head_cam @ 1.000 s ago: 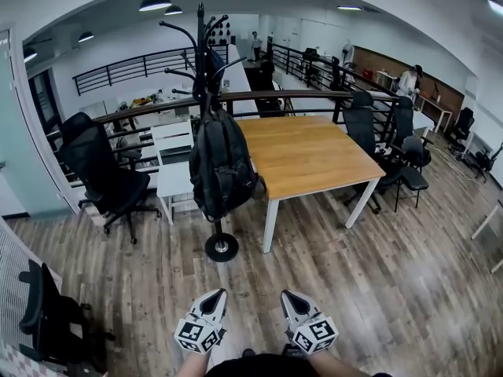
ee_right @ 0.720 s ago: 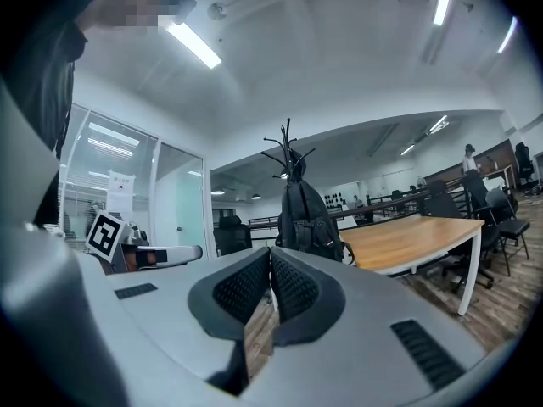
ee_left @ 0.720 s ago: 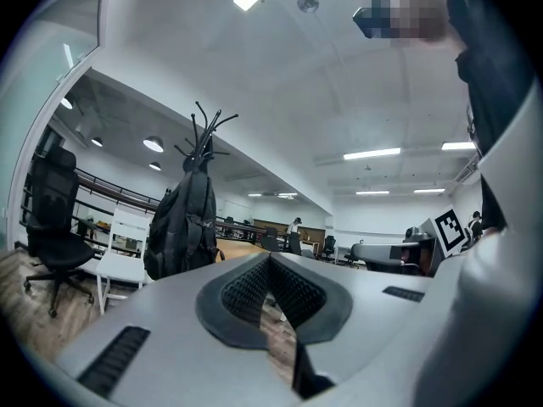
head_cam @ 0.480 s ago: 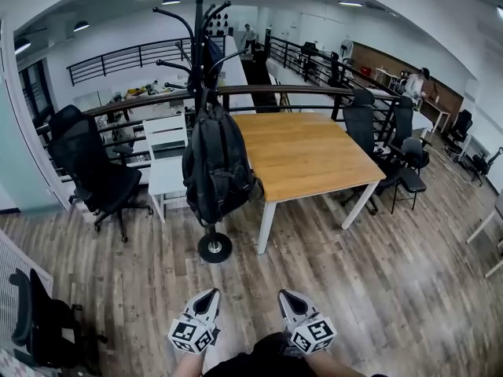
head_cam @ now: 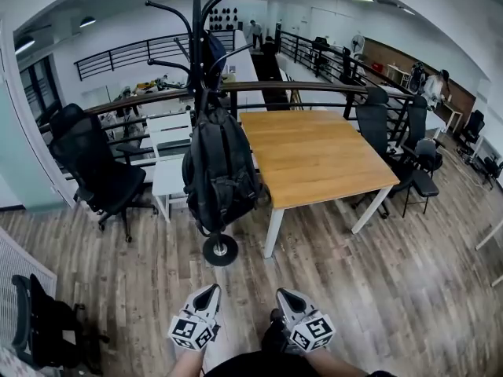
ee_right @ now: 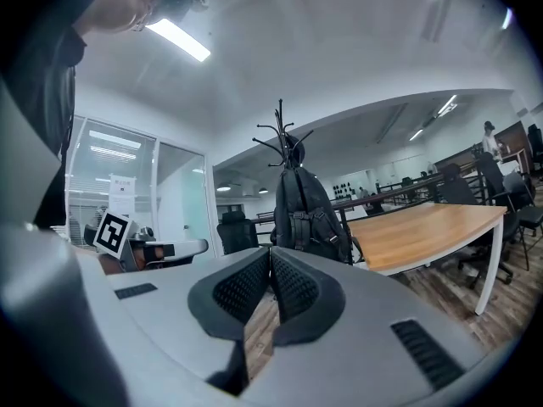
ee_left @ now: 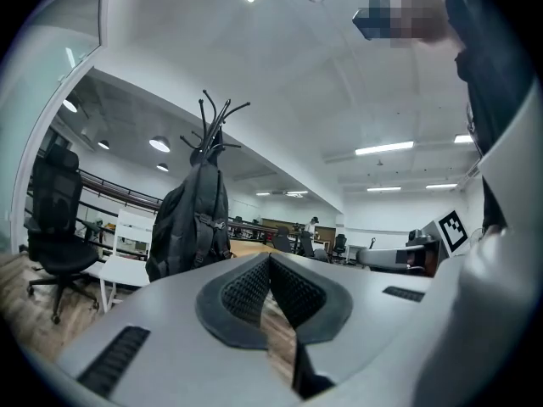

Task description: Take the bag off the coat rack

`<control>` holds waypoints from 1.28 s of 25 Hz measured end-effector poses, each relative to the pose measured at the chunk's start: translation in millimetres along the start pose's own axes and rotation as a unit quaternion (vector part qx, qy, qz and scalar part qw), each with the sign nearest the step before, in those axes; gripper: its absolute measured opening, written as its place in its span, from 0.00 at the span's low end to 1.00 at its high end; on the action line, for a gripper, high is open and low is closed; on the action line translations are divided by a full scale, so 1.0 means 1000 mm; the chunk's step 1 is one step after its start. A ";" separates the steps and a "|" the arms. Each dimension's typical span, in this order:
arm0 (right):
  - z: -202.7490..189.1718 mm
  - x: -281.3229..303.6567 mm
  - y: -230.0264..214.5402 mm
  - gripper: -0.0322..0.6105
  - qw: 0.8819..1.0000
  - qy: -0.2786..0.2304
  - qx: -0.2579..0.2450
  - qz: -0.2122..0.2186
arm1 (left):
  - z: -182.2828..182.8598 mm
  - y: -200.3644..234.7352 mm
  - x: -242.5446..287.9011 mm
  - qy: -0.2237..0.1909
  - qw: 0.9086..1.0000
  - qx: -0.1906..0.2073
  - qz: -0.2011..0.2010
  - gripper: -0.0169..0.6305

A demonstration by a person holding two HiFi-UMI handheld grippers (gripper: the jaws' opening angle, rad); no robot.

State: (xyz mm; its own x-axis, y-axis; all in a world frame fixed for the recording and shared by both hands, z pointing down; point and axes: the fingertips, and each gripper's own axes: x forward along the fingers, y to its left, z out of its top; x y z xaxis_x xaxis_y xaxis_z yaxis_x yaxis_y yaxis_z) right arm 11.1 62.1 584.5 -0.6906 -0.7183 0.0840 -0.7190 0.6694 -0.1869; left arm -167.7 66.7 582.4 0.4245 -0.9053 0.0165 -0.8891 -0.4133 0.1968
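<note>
So, nearest in, the left gripper (head_cam: 210,291) and the right gripper (head_cam: 285,295) are held low and level over the wood floor (head_cam: 354,289); on both, the fingers are pressed fully together and nothing is gripped. Further out, well apart from them, the round base (head_cam: 221,250) of the coat rack (head_cam: 196,30) is planted on the floor; the bag (head_cam: 220,171), a bulky black backpack, is hung up on it, just beside the corner of the wooden tabletop (head_cam: 314,155). Trouble is probably to be expected if the bag gets tugged sideways instead of lifted; the rack could be tipped on that single base. The strap would only be nudged if the fingers aren't opened first.
</note>
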 end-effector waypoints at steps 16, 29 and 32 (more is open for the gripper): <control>0.056 0.082 -0.125 0.10 0.998 -0.010 -0.031 0.055 | 0.037 0.037 0.131 -0.015 0.996 0.011 0.084 0.05; 0.078 0.129 -0.225 0.10 0.996 -0.006 -0.025 0.080 | 0.055 0.055 0.208 -0.036 0.989 0.014 0.140 0.05; 0.077 0.138 -0.235 0.10 0.996 -0.006 -0.019 0.082 | 0.059 0.055 0.214 -0.036 0.991 0.018 0.130 0.05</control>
State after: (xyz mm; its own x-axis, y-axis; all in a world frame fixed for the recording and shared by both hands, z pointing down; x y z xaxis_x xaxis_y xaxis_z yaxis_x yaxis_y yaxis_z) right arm 91.2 -208.9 564.5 -0.7988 -0.5999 0.0445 -0.5985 0.7851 -0.1596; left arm -135.6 -155.4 538.9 0.1687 -0.9856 -0.0087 -0.9728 -0.1679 0.1594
